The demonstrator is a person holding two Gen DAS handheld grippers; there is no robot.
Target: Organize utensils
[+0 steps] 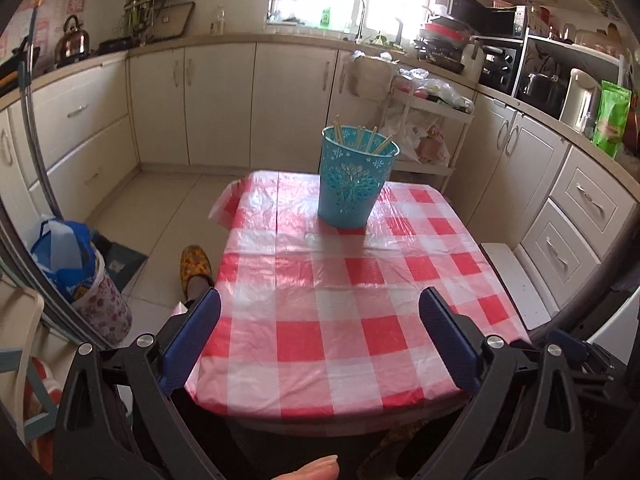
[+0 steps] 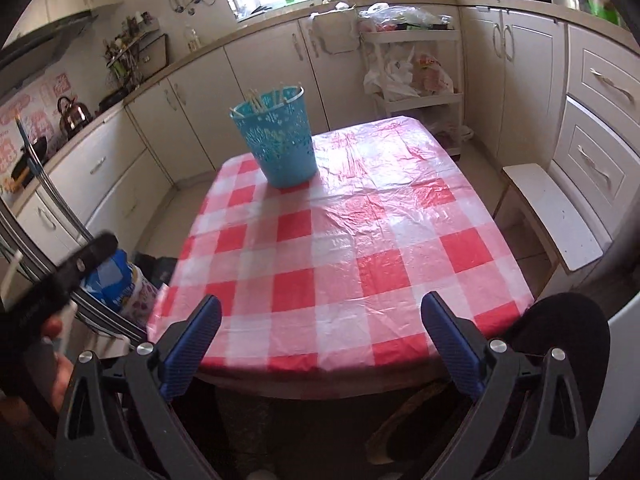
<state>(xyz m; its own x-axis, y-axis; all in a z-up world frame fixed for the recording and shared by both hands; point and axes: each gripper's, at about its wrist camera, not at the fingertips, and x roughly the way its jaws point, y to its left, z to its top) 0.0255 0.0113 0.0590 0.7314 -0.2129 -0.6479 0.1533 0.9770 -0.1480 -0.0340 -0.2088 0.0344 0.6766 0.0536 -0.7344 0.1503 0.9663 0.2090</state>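
At the far end of the checked table (image 1: 320, 300) stands the teal bucket (image 1: 354, 184), upright, with the chopsticks (image 1: 360, 138) inside, their long axes near vertical and tips leaning apart above the rim. My left gripper (image 1: 320, 336) and right gripper (image 2: 320, 336) both hang released over the near edge, nothing between the pads. From both, the bucket lies well ahead; I cannot tell which is nearer. I see no loose utensils on the cloth, so I judge the sorting done.

My right gripper (image 2: 320, 316) wide open and empty above checked tablecloth (image 2: 344, 248), turquoise bucket (image 2: 276, 140) of chopsticks (image 2: 260, 98) beyond
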